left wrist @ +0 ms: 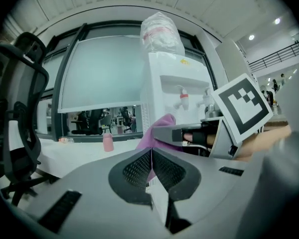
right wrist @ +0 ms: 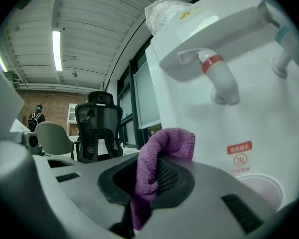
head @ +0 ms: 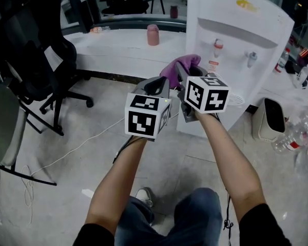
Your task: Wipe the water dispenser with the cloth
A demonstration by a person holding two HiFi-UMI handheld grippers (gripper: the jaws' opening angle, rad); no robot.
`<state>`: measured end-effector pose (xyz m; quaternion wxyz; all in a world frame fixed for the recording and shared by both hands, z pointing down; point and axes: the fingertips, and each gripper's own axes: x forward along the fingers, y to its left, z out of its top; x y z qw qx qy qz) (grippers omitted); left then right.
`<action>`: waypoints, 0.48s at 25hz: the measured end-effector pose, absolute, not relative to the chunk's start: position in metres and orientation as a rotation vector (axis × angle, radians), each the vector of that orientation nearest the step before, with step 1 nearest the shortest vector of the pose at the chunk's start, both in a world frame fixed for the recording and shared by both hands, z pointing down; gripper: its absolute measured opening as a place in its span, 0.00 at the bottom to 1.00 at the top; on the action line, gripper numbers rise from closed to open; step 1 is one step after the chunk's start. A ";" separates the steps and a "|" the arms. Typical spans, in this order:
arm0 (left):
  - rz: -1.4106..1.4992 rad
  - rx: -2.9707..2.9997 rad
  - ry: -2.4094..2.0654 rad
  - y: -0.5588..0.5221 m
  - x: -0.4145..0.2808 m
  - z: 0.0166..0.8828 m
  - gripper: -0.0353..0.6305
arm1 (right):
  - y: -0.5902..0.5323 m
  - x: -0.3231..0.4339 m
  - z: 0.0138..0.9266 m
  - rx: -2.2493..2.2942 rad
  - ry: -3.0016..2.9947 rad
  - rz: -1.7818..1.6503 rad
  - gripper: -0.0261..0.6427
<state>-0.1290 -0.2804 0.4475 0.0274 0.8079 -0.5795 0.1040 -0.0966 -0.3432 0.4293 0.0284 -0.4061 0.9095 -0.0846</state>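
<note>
A white water dispenser (head: 236,40) stands ahead at the right, with a red tap (head: 217,47) and a blue tap (head: 251,58) in its recess. In the right gripper view the water dispenser (right wrist: 269,98) fills the right side. My right gripper (head: 187,68) is shut on a purple cloth (head: 177,69), held a little short of the dispenser's front. The cloth (right wrist: 157,171) hangs folded between the right gripper (right wrist: 152,176) jaws. My left gripper (head: 155,87) is beside it at the left, shut with nothing in it. In the left gripper view the left gripper (left wrist: 151,169) has its pads pressed together.
A black office chair (head: 33,50) stands at the left on the tiled floor, with a cable (head: 77,147) trailing across it. A pink cup (head: 153,35) sits on the white ledge (head: 118,47) behind. A white bin (head: 269,119) and plastic bottles (head: 292,135) are at the right.
</note>
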 end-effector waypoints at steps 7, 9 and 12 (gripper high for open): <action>0.348 2.494 -1.757 -0.279 -0.124 0.473 0.09 | -0.344 -0.095 0.481 -1.306 2.826 -0.379 0.10; 0.340 2.488 -1.749 -0.279 -0.123 0.479 0.09 | -0.343 -0.095 0.495 -1.320 2.831 -0.407 0.10; 0.350 2.486 -1.736 -0.280 -0.119 0.488 0.09 | -0.340 -0.094 0.519 -1.343 2.851 -0.436 0.10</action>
